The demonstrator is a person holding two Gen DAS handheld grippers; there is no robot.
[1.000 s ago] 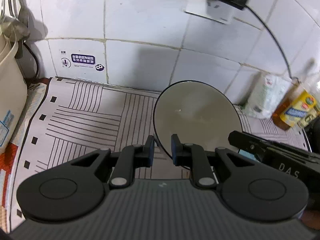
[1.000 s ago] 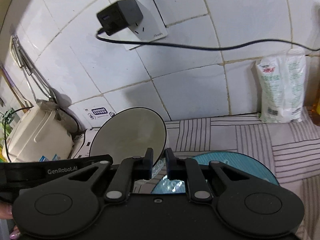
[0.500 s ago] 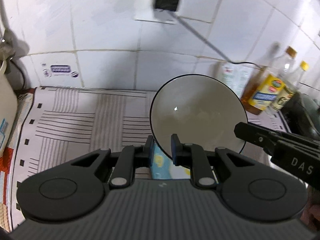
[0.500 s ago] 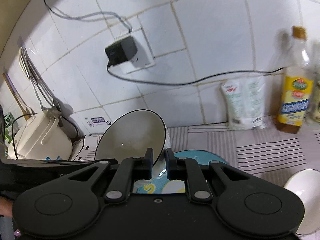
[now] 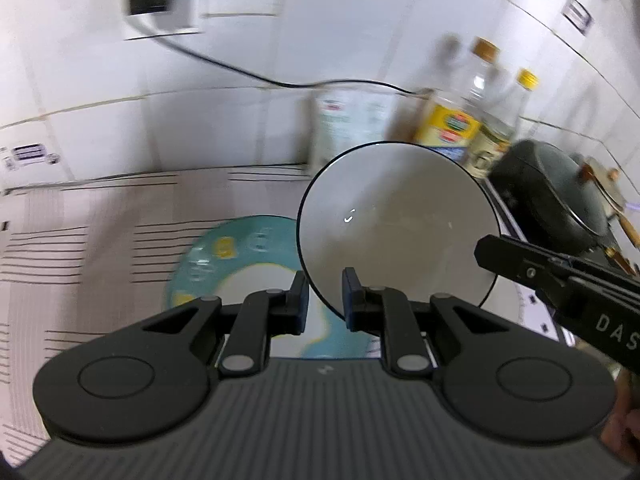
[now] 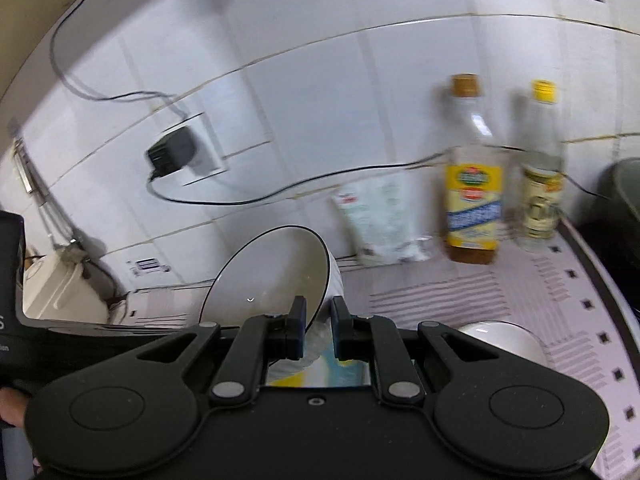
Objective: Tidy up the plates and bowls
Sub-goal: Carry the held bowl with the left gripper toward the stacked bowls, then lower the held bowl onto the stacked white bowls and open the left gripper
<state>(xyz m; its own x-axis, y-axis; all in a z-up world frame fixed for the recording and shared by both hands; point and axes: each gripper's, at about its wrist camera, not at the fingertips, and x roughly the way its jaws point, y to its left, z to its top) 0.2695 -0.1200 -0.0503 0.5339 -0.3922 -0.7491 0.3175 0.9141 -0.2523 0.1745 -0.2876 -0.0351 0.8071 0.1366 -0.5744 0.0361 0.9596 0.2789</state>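
A white bowl with a thin black rim (image 5: 396, 224) is held up off the counter, tilted so its inside faces the cameras. My left gripper (image 5: 324, 300) is shut on its near-left rim. My right gripper (image 6: 319, 328) is shut on the rim of the same bowl (image 6: 272, 280) from the other side, and its body shows in the left wrist view (image 5: 560, 280). Below the bowl a teal plate with yellow marks (image 5: 240, 264) lies on the striped mat. A second white bowl (image 6: 504, 340) sits on the mat to the right.
Two oil bottles (image 6: 474, 184) and a white bag (image 6: 380, 224) stand against the tiled wall. A dark pot (image 5: 548, 196) is at the right. A charger in a socket (image 6: 172, 152) trails a black cable along the wall. A cream rice cooker (image 6: 60, 292) stands far left.
Both grippers carried the bowl to the right and upward. The teal plate now shows below it, and the bottles and the dark pot have come into view.
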